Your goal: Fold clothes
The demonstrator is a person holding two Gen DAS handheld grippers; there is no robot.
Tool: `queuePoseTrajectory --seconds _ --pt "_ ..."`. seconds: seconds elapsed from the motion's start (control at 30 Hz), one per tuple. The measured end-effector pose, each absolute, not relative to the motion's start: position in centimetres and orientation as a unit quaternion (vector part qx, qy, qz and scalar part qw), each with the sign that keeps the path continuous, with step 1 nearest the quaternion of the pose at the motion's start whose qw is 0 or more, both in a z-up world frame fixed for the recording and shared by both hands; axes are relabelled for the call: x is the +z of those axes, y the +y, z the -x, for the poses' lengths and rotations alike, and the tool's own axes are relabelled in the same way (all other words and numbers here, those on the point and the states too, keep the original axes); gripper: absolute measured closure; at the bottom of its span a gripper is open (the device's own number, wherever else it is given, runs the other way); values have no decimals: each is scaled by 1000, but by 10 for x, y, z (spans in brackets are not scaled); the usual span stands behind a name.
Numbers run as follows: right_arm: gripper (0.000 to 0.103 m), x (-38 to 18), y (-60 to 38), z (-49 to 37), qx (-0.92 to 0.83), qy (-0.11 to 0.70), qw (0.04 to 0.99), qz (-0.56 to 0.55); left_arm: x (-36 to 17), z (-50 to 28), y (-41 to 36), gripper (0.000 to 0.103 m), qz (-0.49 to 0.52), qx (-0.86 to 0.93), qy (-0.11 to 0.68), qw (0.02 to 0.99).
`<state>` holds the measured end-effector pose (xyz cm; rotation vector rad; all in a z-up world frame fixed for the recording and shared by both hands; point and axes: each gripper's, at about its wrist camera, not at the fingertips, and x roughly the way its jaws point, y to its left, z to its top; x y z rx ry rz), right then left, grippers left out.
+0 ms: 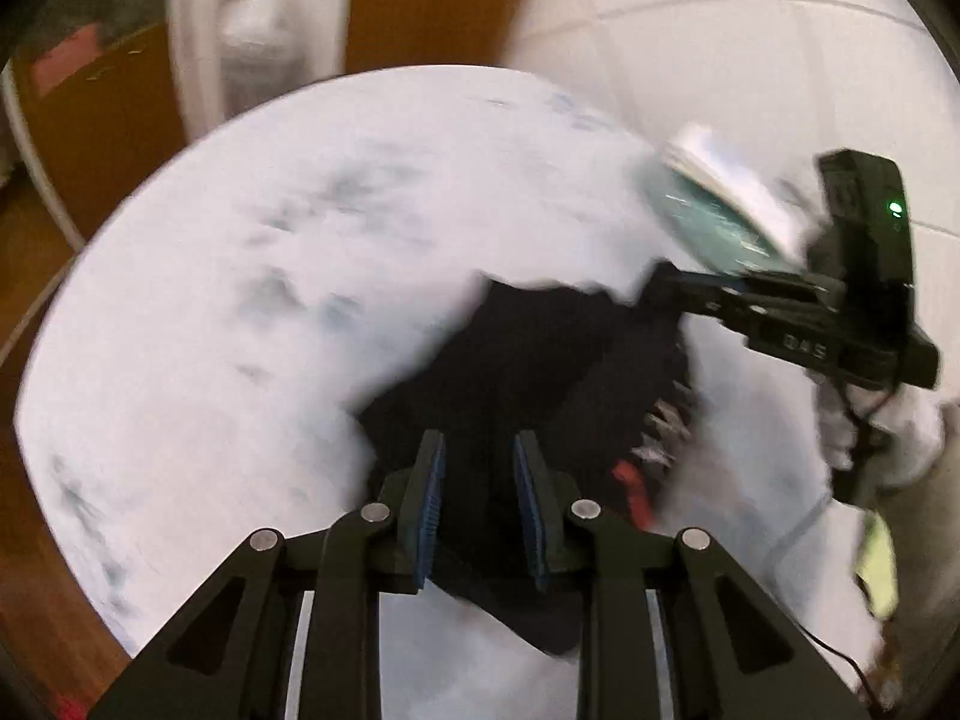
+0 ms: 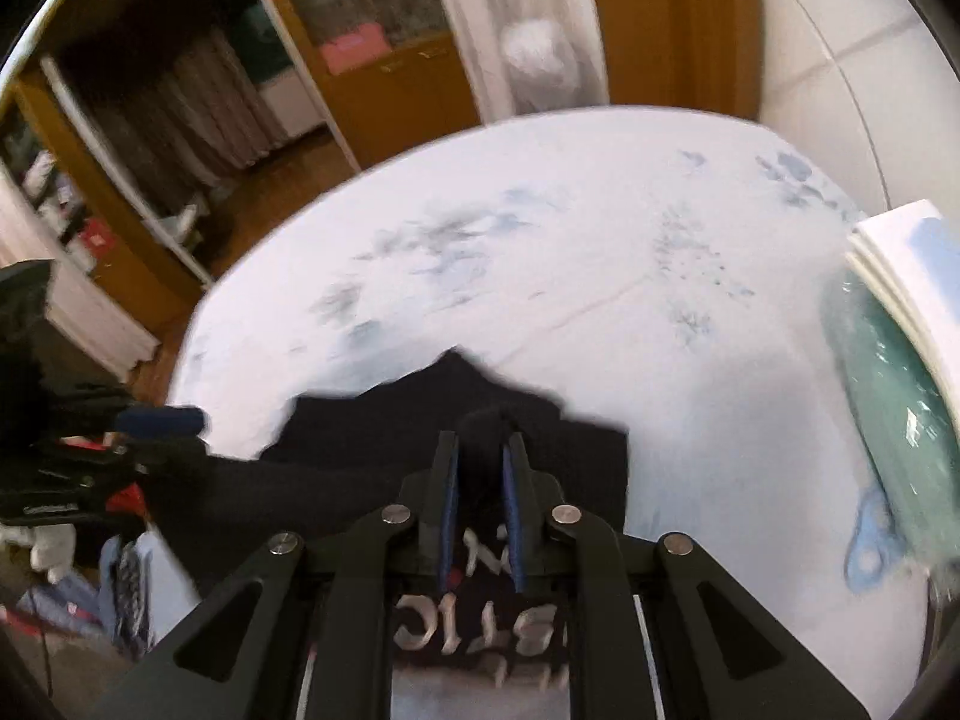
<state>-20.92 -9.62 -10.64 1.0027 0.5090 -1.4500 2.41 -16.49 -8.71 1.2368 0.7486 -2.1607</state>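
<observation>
A soft black garment (image 2: 456,468) with silvery lettering hangs bunched above a white, faintly blue-printed bed (image 2: 540,252). The left gripper (image 1: 479,462) and right gripper (image 2: 480,456) each pinch its cloth. Motion blur smears the lettering.

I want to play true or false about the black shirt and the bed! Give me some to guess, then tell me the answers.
1. The shirt is black. True.
2. The bed sheet is plain red. False: it is white with faint blue-grey prints.
3. Both grippers have black cloth between their jaws. True: the left gripper and the right gripper each have it there.
4. The shirt has no writing on it. False: pale letters show on it in the right wrist view.
5. A stack of white things sits at the sheet's right edge. True.
</observation>
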Motion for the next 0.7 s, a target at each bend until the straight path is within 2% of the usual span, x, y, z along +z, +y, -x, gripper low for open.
queuePoseTrajectory --seconds 0.1,0.23,0.3,0.33,0.6,0.7 --pt "81 -119 -111 225 -647 203 584 -446 -100 -28 -180 75 -466 -790 280 282" --pt "59 -110 -83 232 -660 191 571 -448 -98 -35 -164 44 -464 -797 282 263" --pt "59 -105 -64 233 -663 191 569 -448 -98 -33 -154 39 -464 -801 278 257" --pt "59 -105 -57 233 -662 193 567 -451 -99 -30 -150 33 -466 -802 273 256" --pt "58 -132 -45 232 -647 196 562 -476 -133 -12 -142 32 -494 -784 270 261" --pt "45 -139 -60 230 -636 198 573 -478 -140 -6 -141 32 -495 -784 275 255"
